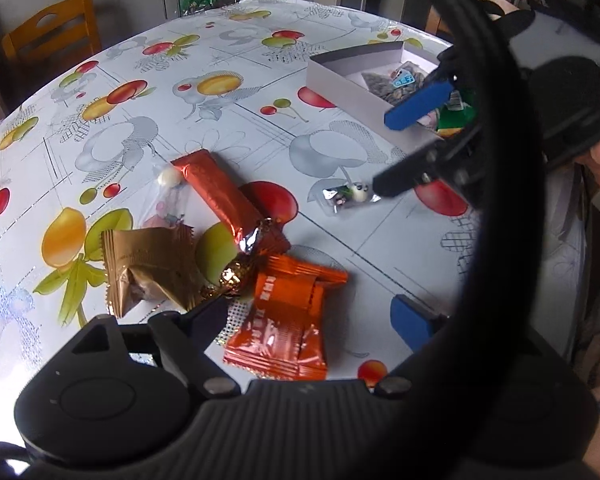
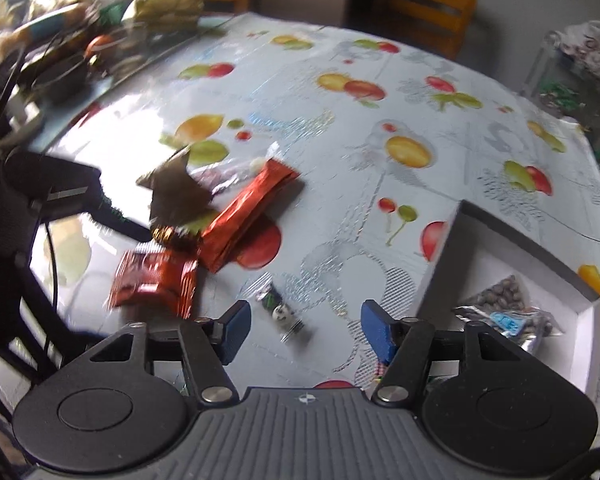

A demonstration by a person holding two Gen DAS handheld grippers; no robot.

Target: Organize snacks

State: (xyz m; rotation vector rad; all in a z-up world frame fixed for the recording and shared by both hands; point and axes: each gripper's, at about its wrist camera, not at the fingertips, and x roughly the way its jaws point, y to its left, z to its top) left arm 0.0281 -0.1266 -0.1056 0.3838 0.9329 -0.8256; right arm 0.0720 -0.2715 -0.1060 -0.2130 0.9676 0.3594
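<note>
**Snacks loose on the table, both grippers empty**

Your left gripper [image 1: 308, 312] hangs over the pile with its jaws spread wide and nothing between them. Your right gripper [image 2: 304, 330] has its jaws parted too, holding nothing; the small clear candy packet [image 2: 280, 308] lies on the table between its fingertips, not pinched.

Count the pile near your left gripper: one long red-orange bar [image 1: 220, 196], one brown packet [image 1: 150, 268], one orange packet [image 1: 286, 320], one gold foil piece [image 1: 230, 276] and one clear packet with a white sweet [image 1: 168, 196]. That is five, and the candy packet by your right gripper, well apart from the pile, makes six loose.

In the left wrist view the bar's long axis runs diagonally from the upper left down to the lower right, with its crumpled foil end resting on the gold piece. The orange packet lies just below it, touching the gold piece. The candy packet's long axis runs roughly across that view.

The white box [image 2: 452, 248] sits to your right on the fruit-print tablecloth [image 1: 220, 80]. At least one bag of dark pieces [image 2: 504, 292] lies inside; the rest is too hidden to count.
</note>
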